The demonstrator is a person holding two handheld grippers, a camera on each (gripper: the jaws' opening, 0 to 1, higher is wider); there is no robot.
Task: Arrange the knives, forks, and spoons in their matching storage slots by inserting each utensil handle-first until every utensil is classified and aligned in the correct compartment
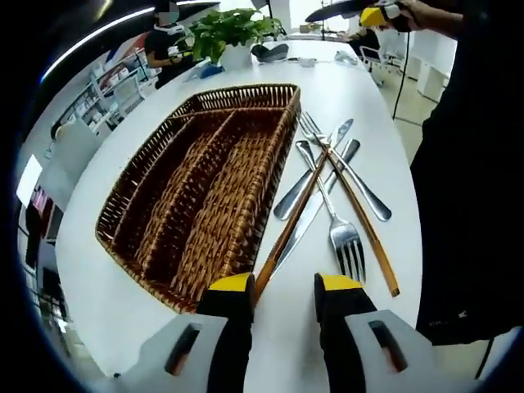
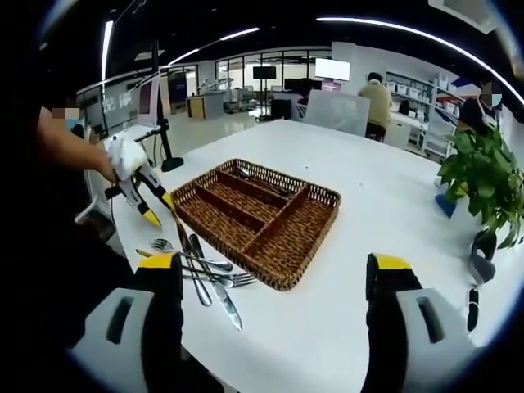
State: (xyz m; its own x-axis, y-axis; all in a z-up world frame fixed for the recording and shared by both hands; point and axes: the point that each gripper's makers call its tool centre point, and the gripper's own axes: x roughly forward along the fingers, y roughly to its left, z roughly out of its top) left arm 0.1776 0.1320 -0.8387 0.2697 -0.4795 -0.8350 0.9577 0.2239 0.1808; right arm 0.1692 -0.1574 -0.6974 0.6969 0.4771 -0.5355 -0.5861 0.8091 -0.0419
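Landmark: wicker cutlery tray (image 1: 164, 176), brown, slotted lengthwise, on the white bench (image 1: 106, 303); compartments appear bare, though the far ends are poorly resolved. Entries run left to right in the left gripper view.

1. Left claw (image 1: 283, 293): yellow-tipped, jaws moderately apart, holding nothing, low over the bench just off the tray's near right corner. Risk: closing here could catch two crossed handles at once, or nudge the tray.

2. Wooden-handled utensil (image 1: 286, 233): lies alongside the tray's right wall, handle end toward the claw. Risk: dragging it would disturb everything crossed over it.

3. Knife (image 1: 315, 205): under the pile right of the tray, blade partly covered. Risk: flat steel on a smooth bench may slip from the jaws.

4. Spoon (image 1: 299, 192): bowl close to the tray wall, crossed by other stems.

5. Fork (image 1: 345, 241): tines toward the claw, handle pointing away; judged to need turning before handle-first insertion.

6. Second fork (image 1: 344, 168): tines at the far end, stem crossing the others.

7. Second wooden handle (image 1: 368, 237): outermost from the tray, near the bench edge; a push could send it off.

8. Right claw (image 2: 274, 274): jaws spread wide, empty, raised above the bench beyond the tray's near side, the pile (image 2: 201, 274) left of it. In this view the left claw (image 2: 155, 209) hangs over the pile.
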